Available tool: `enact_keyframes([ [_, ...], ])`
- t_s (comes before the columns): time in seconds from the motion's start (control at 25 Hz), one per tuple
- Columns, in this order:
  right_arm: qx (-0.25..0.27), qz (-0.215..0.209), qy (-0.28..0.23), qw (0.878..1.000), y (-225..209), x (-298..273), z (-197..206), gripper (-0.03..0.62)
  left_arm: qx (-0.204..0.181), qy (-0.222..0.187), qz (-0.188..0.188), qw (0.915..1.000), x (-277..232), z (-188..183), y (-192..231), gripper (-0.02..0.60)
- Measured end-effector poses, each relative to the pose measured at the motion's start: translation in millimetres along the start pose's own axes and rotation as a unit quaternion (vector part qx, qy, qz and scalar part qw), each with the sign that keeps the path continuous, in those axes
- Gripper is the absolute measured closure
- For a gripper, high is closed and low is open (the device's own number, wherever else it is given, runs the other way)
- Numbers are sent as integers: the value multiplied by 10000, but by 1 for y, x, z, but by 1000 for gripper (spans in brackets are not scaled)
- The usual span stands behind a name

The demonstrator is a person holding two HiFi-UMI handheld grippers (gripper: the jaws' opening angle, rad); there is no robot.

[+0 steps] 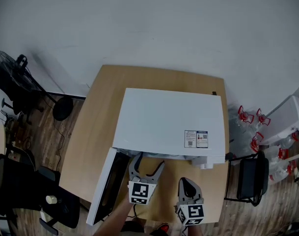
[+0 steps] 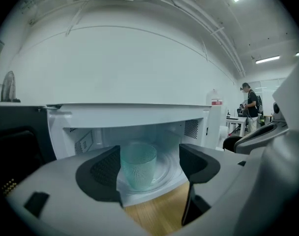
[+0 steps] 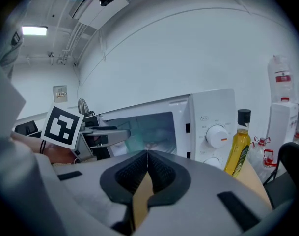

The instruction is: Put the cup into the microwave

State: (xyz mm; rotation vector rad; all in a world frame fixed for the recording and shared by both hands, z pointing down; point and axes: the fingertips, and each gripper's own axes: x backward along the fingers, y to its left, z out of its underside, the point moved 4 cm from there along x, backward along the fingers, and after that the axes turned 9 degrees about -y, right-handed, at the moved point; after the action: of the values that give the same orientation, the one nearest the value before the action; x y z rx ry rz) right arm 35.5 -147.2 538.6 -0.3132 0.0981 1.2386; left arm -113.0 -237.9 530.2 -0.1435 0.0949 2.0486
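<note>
Pale-green textured glass cup inside open white microwave. Left gripper jaws apart either side of cup, apparently not touching. Right gripper jaws closed, empty, near wooden table front edge.

The left gripper reaches forward over the table's near edge, jaws spread wide apart, with what looks like a forearm behind it. The right gripper sits beside it, closer to that edge, jaws pressed together
</note>
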Motion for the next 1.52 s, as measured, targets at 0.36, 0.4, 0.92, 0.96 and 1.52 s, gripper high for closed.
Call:
enact_keyframes([
  [0.36,133,-53,-234,9996,8,33,-15,576,14,9,143,9999,41,-9,-26,202],
  [0.4,146,-59,-259,9995,9,37,-16,576,13,3,150,9999,46,-10,-29,204],
  [0.92,340,-90,-613,9975,30,103,-32,576,-31,-142,163,9998,127,-30,-72,362],
  [0.96,354,-92,-650,9972,33,109,-33,576,-39,-150,168,9997,134,-32,-74,378],
  [1.52,533,-64,-906,9944,64,196,-34,576,-122,-329,256,9991,225,-46,-119,503],
])
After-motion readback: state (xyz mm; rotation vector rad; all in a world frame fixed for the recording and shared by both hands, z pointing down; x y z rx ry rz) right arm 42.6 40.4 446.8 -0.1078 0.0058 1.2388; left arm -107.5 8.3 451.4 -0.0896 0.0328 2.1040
